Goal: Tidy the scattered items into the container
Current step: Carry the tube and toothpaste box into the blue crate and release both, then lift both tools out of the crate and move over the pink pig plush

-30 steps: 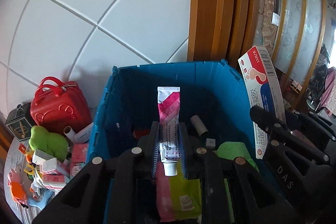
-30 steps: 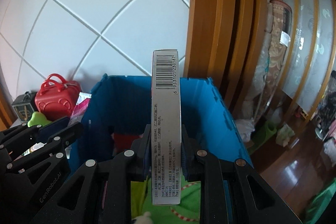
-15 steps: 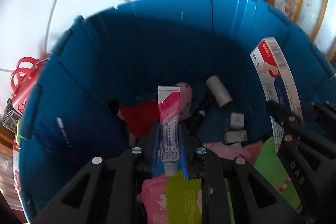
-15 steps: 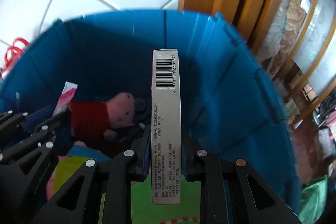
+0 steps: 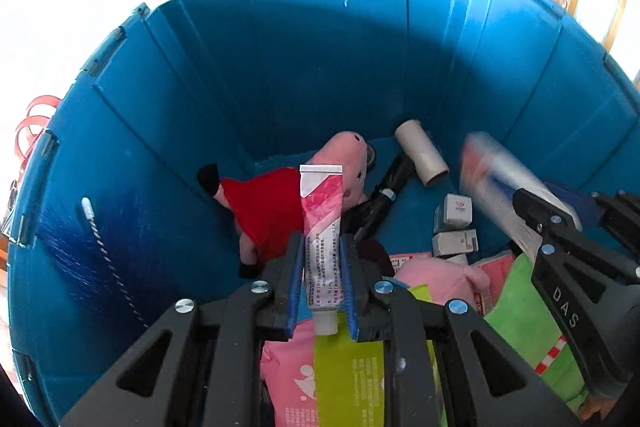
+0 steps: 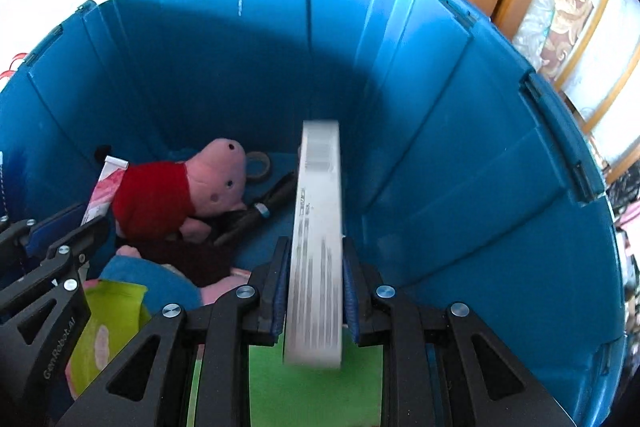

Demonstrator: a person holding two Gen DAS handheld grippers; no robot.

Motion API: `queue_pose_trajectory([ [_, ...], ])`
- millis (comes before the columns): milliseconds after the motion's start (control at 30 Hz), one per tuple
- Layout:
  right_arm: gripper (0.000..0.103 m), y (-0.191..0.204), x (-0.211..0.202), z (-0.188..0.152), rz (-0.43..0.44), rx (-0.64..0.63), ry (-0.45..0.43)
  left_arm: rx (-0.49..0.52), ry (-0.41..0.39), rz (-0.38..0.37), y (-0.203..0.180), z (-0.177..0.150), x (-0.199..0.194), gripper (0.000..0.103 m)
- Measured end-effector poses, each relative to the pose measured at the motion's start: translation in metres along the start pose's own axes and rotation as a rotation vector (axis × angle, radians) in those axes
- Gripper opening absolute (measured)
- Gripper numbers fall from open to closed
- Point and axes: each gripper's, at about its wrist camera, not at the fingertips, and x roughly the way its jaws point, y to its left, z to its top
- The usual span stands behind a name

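Both grippers inside the bin, each holding one item for release.

The tube [image 5: 322, 239], light and soft, is pinched flat across its lower body, cap nearest the camera, by the closed left gripper [image 5: 321, 281]; squeezing harder risks deforming it. The carton [image 6: 318, 235], light, stiff and crushable, is clamped on its broad faces by the closed right gripper [image 6: 316, 291], at 3 o'clock in the left view; it appears blurred, possibly moving. Both hang over the blue bin [image 5: 280, 67], above a plush pig [image 5: 288, 199] and cardboard roll [image 5: 420, 157]. A second ago both sat above the rim; now they are lowered inside.
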Motion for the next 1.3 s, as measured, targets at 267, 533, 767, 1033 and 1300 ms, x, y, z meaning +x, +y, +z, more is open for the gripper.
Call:
queue_pose_trajectory([
  [267, 0.054, -0.001, 0.011, 0.001, -0.014, -0.007, 0.051, 0.011, 0.008, 0.018, -0.002, 0.0, 0.001, 0.047],
  [533, 0.092, -0.003, 0.006, 0.005, -0.025, 0.0, 0.019, -0.063, -0.047, 0.027, 0.014, 0.003, -0.013, 0.063],
  [767, 0.103, -0.002, -0.009, 0.011, 0.01, 0.008, -0.031, -0.131, -0.109, 0.021, 0.029, 0.0, -0.036, 0.064],
  [1033, 0.103, 0.0, -0.063, 0.012, 0.052, 0.016, -0.165, -0.149, -0.249, 0.032, 0.032, -0.022, -0.105, 0.068],
  [1300, 0.103, 0.015, -0.155, -0.021, 0.147, -0.03, -0.395, -0.281, -0.432, 0.023, 0.071, -0.085, -0.189, 0.093],
])
